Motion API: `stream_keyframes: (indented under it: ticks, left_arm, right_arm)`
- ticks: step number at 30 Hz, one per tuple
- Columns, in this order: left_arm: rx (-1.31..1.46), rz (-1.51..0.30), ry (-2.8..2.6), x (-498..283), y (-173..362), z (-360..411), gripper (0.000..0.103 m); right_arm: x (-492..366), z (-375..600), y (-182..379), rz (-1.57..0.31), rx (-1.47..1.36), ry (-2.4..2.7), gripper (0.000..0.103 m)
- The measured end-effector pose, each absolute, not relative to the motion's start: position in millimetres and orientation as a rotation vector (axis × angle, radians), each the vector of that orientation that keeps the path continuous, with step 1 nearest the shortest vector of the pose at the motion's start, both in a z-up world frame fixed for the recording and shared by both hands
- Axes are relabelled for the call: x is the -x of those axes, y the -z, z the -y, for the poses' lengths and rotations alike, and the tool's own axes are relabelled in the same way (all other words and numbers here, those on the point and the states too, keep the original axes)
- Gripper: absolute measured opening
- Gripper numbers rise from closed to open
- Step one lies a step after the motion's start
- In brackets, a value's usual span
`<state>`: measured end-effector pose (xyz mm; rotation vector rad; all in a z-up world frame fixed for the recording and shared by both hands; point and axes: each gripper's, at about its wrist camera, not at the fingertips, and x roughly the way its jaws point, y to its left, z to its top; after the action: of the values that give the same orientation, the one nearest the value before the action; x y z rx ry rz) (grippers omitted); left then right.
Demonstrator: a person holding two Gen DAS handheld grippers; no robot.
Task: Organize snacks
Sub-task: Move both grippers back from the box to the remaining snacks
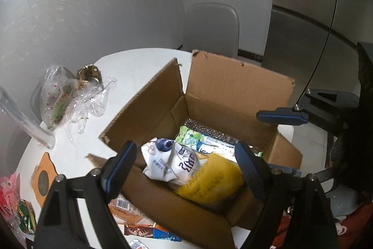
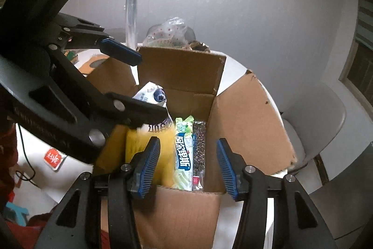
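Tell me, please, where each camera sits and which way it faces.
Left wrist: on the left tool, looking down into the cardboard box; the right tool's finger shows at right.
Right wrist: on the right tool, looking down into the same box; the left tool crosses at left.
Shared: the box, the yellow packet, the green-and-white packet, the white pouch.
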<state>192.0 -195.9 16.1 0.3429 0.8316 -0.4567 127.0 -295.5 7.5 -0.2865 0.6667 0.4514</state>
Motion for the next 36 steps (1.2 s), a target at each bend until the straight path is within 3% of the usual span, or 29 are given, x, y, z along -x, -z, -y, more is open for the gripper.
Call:
stream_keyframes:
  ticks: [11,17,26,31,36]
  left_arm:
    - [-0.184,-0.726,0.376,-136.4,-50.4,109.2,0.084]
    - [-0.124,-0.690,0.241,-92.6,-35.3,37.0,0.085]
    - [0.019,-0.752,0.096,-45.3,46.5,-39.3,0.085]
    - [0.090,-0.866,0.105,-44.4,113.0,-40.4,0.085]
    - [0.101,-0.911,0.144,-43.8,142.7,-22.0,0.085]
  right_arm:
    - [-76.6,275.6,-38.8,-0.546,0.276,-0.535,0.046]
    - [-48.3,227.4,-46.3,-0.468,0.318,-0.652,0.046]
    - [-32.2,146.7,6.8,-0.547,0.409,-0.855,0.046]
    - [-52.5,130.8,59.1,-0.658,0.399,-0.830,0.046]
    - [-71.5,127.2,101.6,-0.683,0.423,-0.730,0.046]
